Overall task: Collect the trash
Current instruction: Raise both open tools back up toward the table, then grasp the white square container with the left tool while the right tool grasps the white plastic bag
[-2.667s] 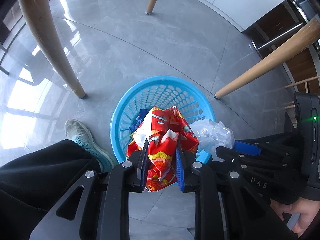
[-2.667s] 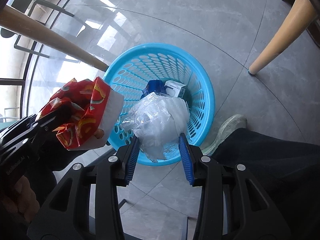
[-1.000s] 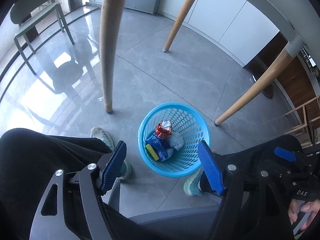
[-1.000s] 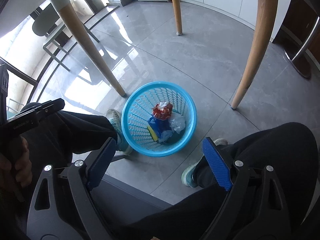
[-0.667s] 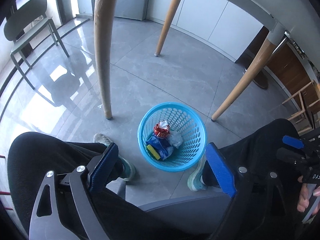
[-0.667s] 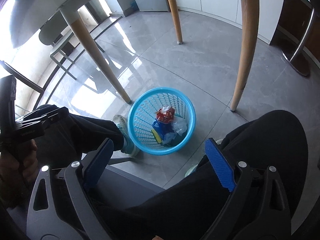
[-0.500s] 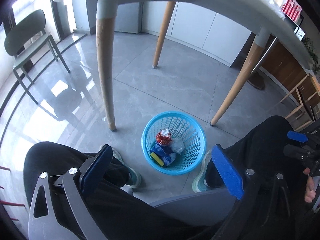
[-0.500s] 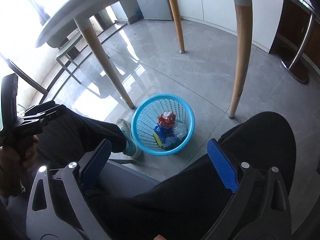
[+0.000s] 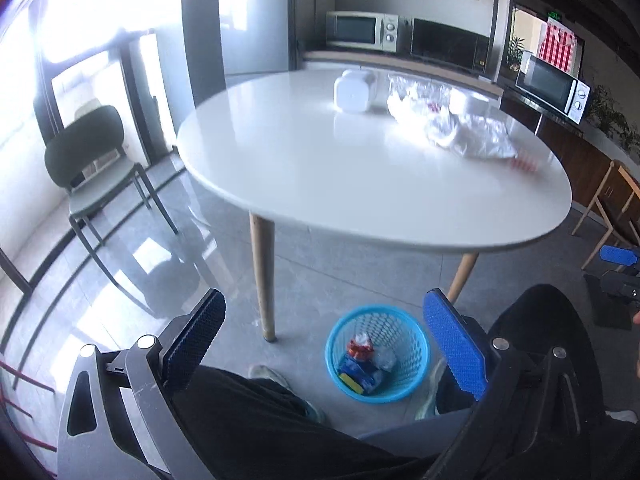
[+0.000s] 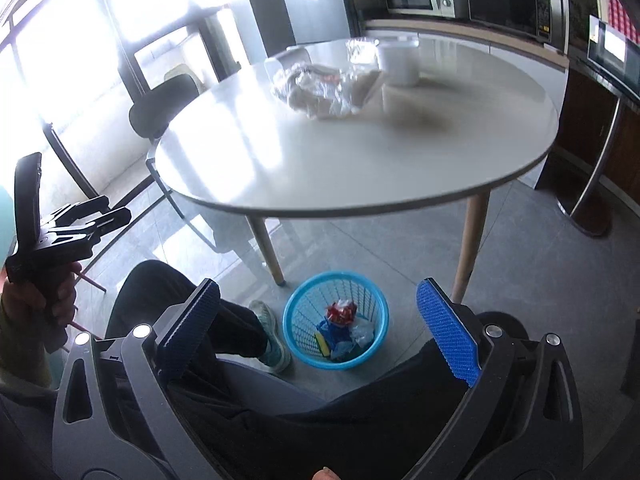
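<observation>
A blue mesh basket (image 9: 416,368) stands on the floor under the white round table (image 9: 320,168), between my feet. It holds a red snack wrapper (image 9: 357,347), a clear plastic bag (image 9: 385,356) and blue and yellow scraps. It also shows in the right wrist view (image 10: 374,334). My left gripper (image 9: 326,344) is open and empty, high above the basket. My right gripper (image 10: 318,334) is open and empty too. Crumpled clear plastic (image 9: 460,128) lies on the table top, also in the right wrist view (image 10: 324,92).
A white container (image 9: 354,90) stands on the table beside the plastic. Wooden table legs (image 9: 262,276) stand next to the basket. A green chair (image 9: 92,168) is at the left. Microwaves (image 9: 362,30) sit on the back counter. My legs fill the foreground.
Both grippers let the wrapper and the plastic bag go into the basket, opened wide, then rose and tilted up until the table top came into view.
</observation>
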Motion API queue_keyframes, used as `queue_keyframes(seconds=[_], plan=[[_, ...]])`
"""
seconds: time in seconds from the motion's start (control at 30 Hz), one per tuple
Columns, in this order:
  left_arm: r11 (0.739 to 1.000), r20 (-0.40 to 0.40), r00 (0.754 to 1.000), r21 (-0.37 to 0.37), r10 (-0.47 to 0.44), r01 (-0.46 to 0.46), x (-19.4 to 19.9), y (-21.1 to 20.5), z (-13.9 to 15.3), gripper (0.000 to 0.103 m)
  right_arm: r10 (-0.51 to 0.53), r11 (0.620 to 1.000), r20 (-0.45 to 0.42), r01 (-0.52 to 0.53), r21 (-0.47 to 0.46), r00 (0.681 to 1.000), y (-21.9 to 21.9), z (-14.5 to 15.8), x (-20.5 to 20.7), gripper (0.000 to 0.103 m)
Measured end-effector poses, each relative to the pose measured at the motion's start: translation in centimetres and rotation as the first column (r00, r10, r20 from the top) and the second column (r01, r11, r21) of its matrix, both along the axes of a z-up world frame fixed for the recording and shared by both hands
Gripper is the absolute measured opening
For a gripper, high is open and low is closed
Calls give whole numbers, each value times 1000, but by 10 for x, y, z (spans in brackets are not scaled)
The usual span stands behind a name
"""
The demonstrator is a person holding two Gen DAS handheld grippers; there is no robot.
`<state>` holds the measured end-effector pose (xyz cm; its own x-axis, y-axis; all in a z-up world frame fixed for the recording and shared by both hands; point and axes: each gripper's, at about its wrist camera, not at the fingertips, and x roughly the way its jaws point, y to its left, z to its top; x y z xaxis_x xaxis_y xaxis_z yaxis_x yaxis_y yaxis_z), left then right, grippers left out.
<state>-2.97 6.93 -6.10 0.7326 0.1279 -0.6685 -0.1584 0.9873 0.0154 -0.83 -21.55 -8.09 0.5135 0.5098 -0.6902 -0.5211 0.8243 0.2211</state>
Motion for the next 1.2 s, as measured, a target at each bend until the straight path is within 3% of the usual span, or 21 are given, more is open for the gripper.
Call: queue_keyframes(seconds=[0.17, 0.43, 0.97, 1.2], plan=[[1000, 69, 998, 8, 0, 0, 13, 7, 35, 97, -5, 1000, 60, 3, 26, 998, -2, 32, 16, 94], [1000, 121, 993, -18, -9, 11, 45, 2, 63, 97, -30, 998, 79, 26, 54, 996, 5, 60, 51, 94], [994, 91, 994, -84, -60, 68, 149, 1, 68, 97, -40, 997, -16, 41, 65, 999, 28, 44, 135, 94], [992, 67, 995, -97, -80, 86, 192, 4, 64, 97, -32, 997, -62, 36, 75, 998, 40, 36, 170, 86]])
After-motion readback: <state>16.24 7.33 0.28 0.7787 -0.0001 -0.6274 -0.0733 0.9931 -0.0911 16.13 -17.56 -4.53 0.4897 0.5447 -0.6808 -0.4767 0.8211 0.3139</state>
